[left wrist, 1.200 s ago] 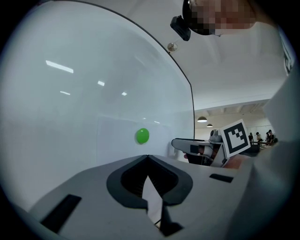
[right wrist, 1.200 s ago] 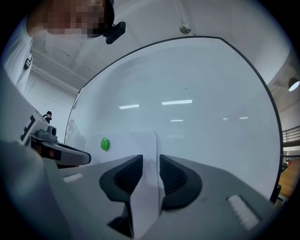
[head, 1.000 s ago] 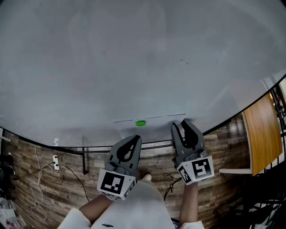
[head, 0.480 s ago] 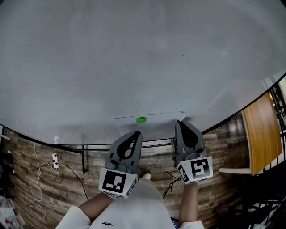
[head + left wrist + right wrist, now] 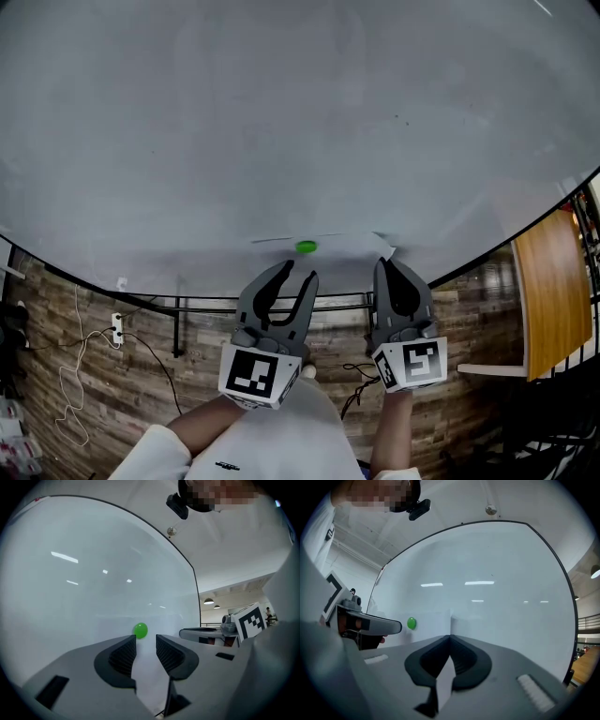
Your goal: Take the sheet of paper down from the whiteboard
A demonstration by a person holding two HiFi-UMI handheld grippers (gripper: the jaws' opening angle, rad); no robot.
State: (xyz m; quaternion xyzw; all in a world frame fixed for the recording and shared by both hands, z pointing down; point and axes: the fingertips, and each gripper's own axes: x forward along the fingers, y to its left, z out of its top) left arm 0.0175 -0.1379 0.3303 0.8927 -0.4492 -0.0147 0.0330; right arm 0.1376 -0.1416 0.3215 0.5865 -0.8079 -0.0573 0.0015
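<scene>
Paper (image 5: 342, 258) pinched in right gripper (image 5: 392, 266); left gripper (image 5: 298, 272) opening before green magnet (image 5: 306, 247).

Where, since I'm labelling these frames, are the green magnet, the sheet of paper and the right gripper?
green magnet (image 5: 306, 247): head view, centre of its face.
sheet of paper (image 5: 432, 626): right gripper view, flat area beside the magnet.
right gripper (image 5: 388, 264): head view, between its closed fingertips at the paper's corner.

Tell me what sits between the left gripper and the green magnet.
Only a short bare strip of the sheet of paper. The left gripper, jaws opening and empty, stops just short of the green magnet, as the left gripper view shows.
</scene>
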